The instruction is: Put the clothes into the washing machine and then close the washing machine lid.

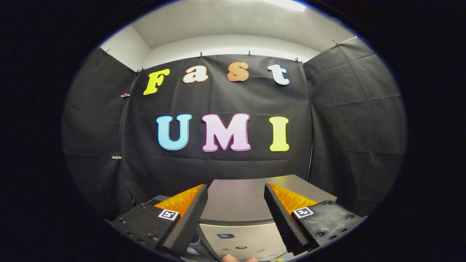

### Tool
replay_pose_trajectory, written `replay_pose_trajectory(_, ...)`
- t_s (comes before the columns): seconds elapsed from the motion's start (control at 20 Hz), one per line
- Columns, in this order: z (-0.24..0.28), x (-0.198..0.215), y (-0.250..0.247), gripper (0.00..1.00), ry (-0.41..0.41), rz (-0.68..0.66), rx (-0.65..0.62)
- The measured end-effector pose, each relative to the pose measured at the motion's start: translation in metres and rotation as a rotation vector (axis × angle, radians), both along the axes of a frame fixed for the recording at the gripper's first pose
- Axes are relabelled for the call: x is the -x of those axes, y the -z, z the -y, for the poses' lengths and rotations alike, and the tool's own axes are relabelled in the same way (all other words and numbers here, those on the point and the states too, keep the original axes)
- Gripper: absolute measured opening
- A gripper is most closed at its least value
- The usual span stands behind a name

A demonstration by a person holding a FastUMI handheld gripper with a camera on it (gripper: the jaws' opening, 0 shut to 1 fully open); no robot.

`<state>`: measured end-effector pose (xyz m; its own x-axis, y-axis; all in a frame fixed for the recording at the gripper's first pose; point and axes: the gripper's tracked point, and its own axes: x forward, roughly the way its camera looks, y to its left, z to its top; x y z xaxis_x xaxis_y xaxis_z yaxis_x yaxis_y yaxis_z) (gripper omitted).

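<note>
Above the washing machine (236,203) the gripper (236,214) hangs wide open and empty, the closed lid (238,198) lying flat just ahead and below its fingers

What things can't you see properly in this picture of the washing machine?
- Clothes: the gripper view gives no way to tell where they are.
- Washing machine: its front and sides are cut off below the open gripper and hidden behind its fingers.
- Control panel: the buttons are too small to make out.
- Fingertips of a person: barely peeking in at the bottom edge.
</note>
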<state>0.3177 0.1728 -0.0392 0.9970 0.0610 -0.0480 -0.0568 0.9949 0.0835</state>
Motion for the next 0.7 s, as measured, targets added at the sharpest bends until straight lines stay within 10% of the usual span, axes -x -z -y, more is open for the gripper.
replay_pose_trajectory(0.7,-0.001,0.0,-0.001,0.97,0.032,0.014,0.044)
